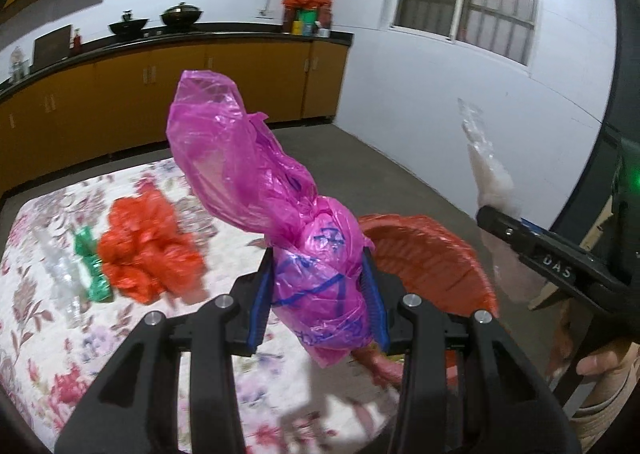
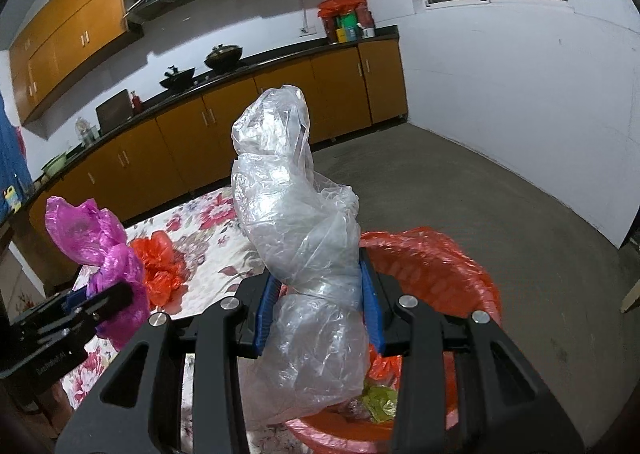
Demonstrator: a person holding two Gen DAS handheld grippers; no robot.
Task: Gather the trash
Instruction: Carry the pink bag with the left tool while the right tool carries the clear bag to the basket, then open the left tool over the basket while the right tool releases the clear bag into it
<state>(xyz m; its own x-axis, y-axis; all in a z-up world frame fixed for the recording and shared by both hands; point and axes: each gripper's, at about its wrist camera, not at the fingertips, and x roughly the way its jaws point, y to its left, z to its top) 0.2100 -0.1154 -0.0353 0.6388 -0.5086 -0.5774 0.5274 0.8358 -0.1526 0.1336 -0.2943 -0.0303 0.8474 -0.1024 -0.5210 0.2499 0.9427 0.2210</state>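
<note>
On the flowered cloth (image 1: pixel 132 338) at far left, crumpled red and green plastic scraps (image 1: pixel 150 248) wait. My left gripper (image 1: pixel 318 294) pinches a knotted magenta plastic bag (image 1: pixel 276 189); my right gripper (image 2: pixel 318 304) clamps a crumpled clear plastic bag (image 2: pixel 296 221). Both hang over the red-lined bin (image 2: pixel 436 266), whose near rim could snag their loose tails and spill them outside

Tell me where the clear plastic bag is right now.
The clear plastic bag is clamped upright in the right gripper, centre of the right wrist view, just above the bin lined in orange beside the floral table.

glossy crinkled plastic: pink bag (image 1: pixel 304 246), clear bag (image 2: pixel 304 246)
</note>
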